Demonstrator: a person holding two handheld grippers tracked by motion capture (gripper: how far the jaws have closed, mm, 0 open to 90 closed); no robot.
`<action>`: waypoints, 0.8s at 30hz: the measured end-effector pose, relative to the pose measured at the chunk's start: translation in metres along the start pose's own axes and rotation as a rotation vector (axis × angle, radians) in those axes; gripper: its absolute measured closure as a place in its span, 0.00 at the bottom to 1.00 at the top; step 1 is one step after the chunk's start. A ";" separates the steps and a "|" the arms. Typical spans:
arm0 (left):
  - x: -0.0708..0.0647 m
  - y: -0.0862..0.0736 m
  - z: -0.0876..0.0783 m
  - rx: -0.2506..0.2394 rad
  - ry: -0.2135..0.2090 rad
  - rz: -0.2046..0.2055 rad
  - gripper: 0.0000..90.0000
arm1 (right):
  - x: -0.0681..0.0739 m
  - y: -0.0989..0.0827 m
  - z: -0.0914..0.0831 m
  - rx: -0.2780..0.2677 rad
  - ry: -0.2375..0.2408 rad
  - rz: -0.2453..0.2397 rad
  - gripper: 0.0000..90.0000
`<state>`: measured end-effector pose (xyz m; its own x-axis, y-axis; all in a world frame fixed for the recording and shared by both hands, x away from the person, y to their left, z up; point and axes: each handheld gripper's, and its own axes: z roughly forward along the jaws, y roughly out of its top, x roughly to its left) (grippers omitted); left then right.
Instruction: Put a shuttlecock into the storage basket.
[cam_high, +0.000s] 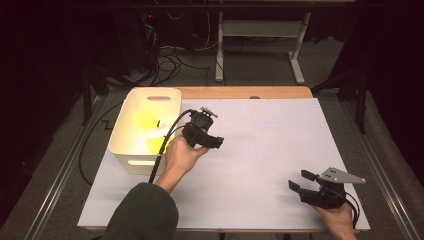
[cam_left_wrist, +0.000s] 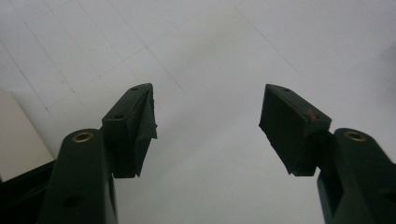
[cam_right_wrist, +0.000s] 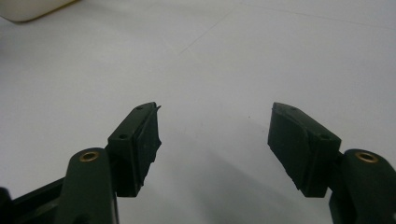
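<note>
A white bin (cam_high: 125, 142) stands at the table's left with yellow pieces (cam_high: 145, 121) inside it. My left gripper (cam_high: 218, 142) hovers just right of the bin and points right across the white sheet. Its jaws stand wide apart with nothing between them, as the left gripper view confirms (cam_left_wrist: 208, 128). My right gripper (cam_high: 299, 180) rests near the front right corner, pointing left. It is open too, with bare sheet between its jaws (cam_right_wrist: 215, 140). A corner of the bin (cam_right_wrist: 32, 9) shows at the top left of the right gripper view.
The white sheet (cam_high: 270, 145) covers most of the wooden table (cam_high: 240, 92). A black cable (cam_high: 162, 147) trails from the left gripper over the bin's right wall. Behind the table are floor cables and a white desk frame (cam_high: 260, 35).
</note>
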<state>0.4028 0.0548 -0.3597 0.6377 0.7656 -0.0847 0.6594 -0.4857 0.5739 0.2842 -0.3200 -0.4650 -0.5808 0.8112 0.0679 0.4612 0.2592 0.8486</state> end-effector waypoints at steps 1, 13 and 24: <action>0.000 -0.001 0.001 -0.001 -0.002 -0.003 0.41 | 0.000 0.000 0.000 0.000 0.000 0.000 0.38; -0.004 -0.009 0.009 0.008 -0.018 -0.005 0.41 | 0.000 0.000 0.000 0.000 0.000 0.000 0.38; -0.007 -0.014 0.014 0.015 -0.025 -0.002 0.40 | 0.000 0.000 0.000 -0.001 0.001 -0.001 0.38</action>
<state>0.3946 0.0506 -0.3787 0.6459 0.7559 -0.1068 0.6667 -0.4903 0.5614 0.2840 -0.3201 -0.4649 -0.5818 0.8106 0.0673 0.4599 0.2596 0.8492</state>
